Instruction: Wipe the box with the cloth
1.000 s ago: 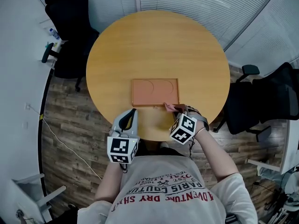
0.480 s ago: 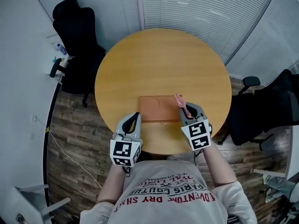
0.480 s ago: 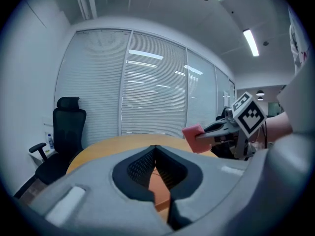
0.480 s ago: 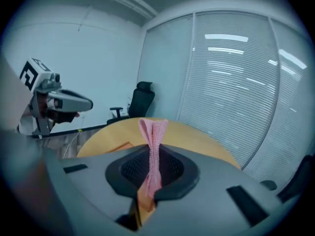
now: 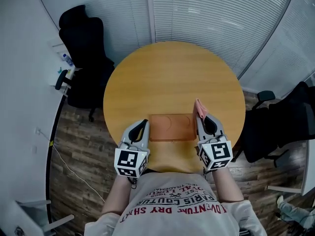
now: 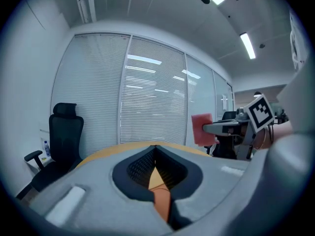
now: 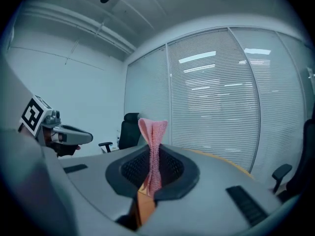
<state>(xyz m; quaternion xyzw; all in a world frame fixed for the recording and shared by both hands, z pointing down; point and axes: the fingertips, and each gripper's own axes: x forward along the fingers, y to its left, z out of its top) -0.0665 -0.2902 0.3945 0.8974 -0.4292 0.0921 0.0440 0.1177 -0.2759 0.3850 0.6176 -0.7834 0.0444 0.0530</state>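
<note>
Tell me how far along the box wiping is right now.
Done: the right gripper has the cloth clamped. In hand: the cloth is up in the air by the right end of the box, not touching it; the left gripper sits shut and empty at the other end. Left: the wiping itself; finished passes cannot be told.

- A round wooden desk [image 5: 172, 73] fills the middle of the room.
- A black office chair [image 5: 83, 43] stands off its left edge, and another dark chair [image 5: 278, 124] stands off its right.
- Closed white blinds [image 5: 216, 14] line the wall behind the desk.
- A thin white cable [image 5: 74, 161] trails over the wood-plank floor [image 5: 83, 127].
- A ceiling strip light [image 6: 247, 45] glows.
</note>
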